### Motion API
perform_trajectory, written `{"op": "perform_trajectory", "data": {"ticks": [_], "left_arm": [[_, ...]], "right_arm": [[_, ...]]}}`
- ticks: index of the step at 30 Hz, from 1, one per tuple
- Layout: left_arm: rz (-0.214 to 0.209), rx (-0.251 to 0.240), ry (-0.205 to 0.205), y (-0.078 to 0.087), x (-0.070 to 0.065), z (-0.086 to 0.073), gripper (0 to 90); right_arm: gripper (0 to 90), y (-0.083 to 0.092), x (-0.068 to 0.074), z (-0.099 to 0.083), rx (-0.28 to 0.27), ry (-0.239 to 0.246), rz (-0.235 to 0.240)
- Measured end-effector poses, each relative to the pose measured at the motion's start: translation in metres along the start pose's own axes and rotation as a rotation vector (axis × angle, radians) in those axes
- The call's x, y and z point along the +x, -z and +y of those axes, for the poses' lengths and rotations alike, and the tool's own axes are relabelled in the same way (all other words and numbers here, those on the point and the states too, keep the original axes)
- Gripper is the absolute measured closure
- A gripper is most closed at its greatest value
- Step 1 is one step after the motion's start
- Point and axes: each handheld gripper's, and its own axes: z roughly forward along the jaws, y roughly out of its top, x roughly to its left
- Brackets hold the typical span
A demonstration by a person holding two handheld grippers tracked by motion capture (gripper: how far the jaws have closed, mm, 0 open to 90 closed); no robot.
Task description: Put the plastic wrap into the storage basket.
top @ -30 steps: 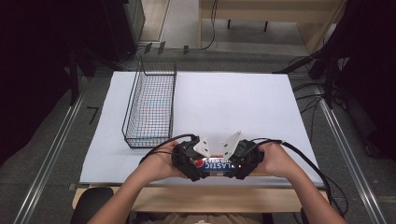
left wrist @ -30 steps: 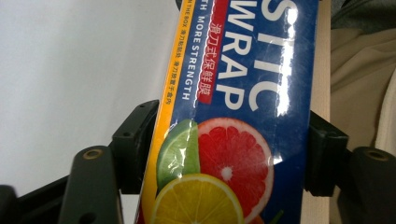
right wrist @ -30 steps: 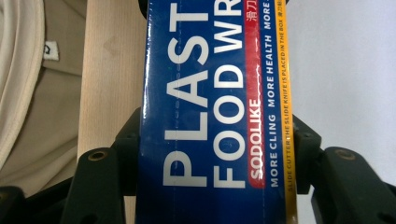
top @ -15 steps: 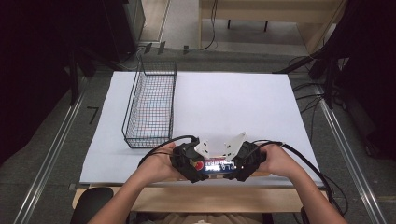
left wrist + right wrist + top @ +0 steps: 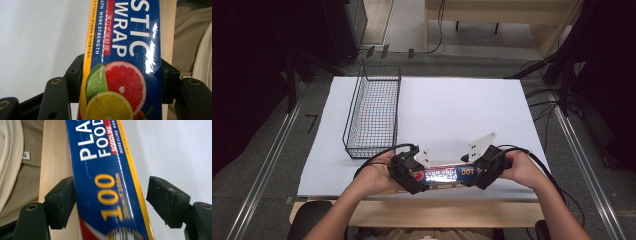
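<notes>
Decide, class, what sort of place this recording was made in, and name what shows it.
Probably a lab or workshop set up for recording handling tasks, not a home kitchen. A table under a plain white sheet holds just a wire basket and a plastic wrap box, metal rails flank it, and cables trail over the floor.

Blue citrus-printed wrap box [image 5: 446,176], black wire basket [image 5: 373,112]

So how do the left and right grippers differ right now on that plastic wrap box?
The left gripper is shut on the plastic wrap box, pads pressing both long sides; the right gripper has just been opening, with a clear gap on one side. The left gripper holds the fruit-picture end, the right gripper sits at the "100" end. Both straddle the same box at the table's near edge.
</notes>
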Motion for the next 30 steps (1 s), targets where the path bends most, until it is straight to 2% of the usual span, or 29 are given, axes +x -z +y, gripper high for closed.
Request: {"op": "perform_trajectory", "data": {"ticks": [3, 10, 13, 18, 22, 25, 30], "left_arm": [[-0.012, -0.005, 0.017, 0.001, 0.003, -0.002, 39.1], [-0.004, -0.015, 0.040, 0.004, 0.008, -0.006, 39.1], [0.003, -0.013, 0.049, 0.005, 0.009, -0.008, 39.1], [0.012, -0.009, 0.059, 0.009, 0.011, -0.011, 39.1], [0.020, -0.015, 0.074, 0.012, 0.013, -0.013, 39.1], [0.024, -0.024, 0.099, 0.014, 0.014, -0.015, 39.1], [0.027, -0.038, 0.113, 0.019, 0.018, -0.017, 39.1]], "right_arm": [[23.7, 0.006, -0.001, -0.003, -0.008, -0.016, -0.023], [21.3, 0.022, -0.008, -0.014, -0.035, -0.063, -0.077], [20.2, 0.029, -0.012, -0.019, -0.057, -0.085, -0.069], [20.3, 0.038, -0.019, -0.030, -0.087, -0.122, -0.101], [20.3, 0.041, -0.021, -0.037, -0.084, -0.137, -0.132], [20.3, 0.045, -0.022, -0.042, -0.113, -0.155, -0.133], [20.3, 0.049, -0.024, -0.049, -0.136, -0.176, -0.154]]}}
